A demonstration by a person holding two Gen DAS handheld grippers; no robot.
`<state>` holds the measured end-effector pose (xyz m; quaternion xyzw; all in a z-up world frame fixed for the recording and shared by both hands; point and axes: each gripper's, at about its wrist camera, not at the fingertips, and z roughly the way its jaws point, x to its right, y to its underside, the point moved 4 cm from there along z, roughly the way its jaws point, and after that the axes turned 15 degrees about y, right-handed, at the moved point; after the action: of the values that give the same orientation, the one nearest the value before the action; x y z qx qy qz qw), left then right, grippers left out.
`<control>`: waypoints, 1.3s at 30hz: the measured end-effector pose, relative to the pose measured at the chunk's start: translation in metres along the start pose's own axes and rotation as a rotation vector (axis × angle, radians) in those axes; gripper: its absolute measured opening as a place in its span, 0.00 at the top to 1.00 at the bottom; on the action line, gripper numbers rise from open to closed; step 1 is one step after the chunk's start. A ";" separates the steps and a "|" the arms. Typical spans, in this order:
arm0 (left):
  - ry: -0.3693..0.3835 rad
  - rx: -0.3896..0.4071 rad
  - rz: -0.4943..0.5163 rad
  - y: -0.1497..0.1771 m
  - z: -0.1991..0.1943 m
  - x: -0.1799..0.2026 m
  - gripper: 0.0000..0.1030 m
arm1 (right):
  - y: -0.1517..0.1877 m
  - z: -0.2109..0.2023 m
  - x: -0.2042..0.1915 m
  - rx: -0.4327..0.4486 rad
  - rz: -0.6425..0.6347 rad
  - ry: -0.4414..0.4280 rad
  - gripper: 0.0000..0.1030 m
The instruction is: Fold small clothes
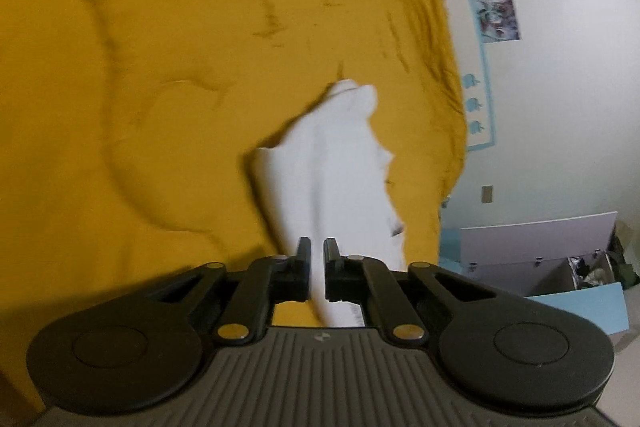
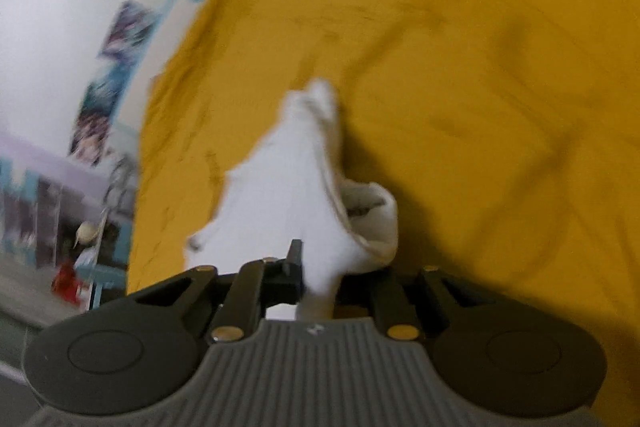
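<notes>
A small white garment [image 1: 332, 167] hangs lifted above the mustard-yellow bedspread [image 1: 160, 67]. My left gripper [image 1: 317, 255] is shut on its near edge, the cloth running up between the two black fingers. In the right wrist view the same white garment [image 2: 288, 187] stretches away over the yellow bedspread [image 2: 480, 107], with a rolled hem or opening showing on its right side. My right gripper [image 2: 318, 267] is shut on a bunched end of it. Only the left finger [image 2: 296, 259] shows; the cloth covers the right one. Both views are blurred.
The bedspread ends at a white wall with posters [image 1: 496, 11] and a light blue border. An open storage box [image 1: 560, 267] stands on the floor beside the bed. In the right wrist view, shelves and a red object [image 2: 66, 283] lie beyond the bed's left edge.
</notes>
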<state>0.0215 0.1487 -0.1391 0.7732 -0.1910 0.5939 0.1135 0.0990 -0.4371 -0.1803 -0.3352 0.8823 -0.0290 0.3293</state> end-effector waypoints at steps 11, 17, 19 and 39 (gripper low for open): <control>-0.151 -0.019 0.040 -0.014 0.043 -0.001 0.61 | 0.016 -0.044 0.023 -0.037 0.122 -0.021 0.46; -0.092 0.036 0.013 -0.023 0.065 -0.009 0.53 | 0.024 -0.031 0.008 -0.015 0.060 0.008 0.38; -0.043 0.027 -0.004 -0.023 0.074 -0.009 0.82 | 0.022 -0.025 0.008 0.008 0.071 0.005 0.39; -0.017 -0.060 0.016 0.016 0.026 -0.027 0.87 | -0.006 -0.056 0.052 -0.009 0.075 0.042 0.80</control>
<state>0.0311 0.1278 -0.1727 0.7730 -0.2159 0.5821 0.1302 0.0401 -0.4826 -0.1643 -0.3025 0.9010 -0.0197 0.3102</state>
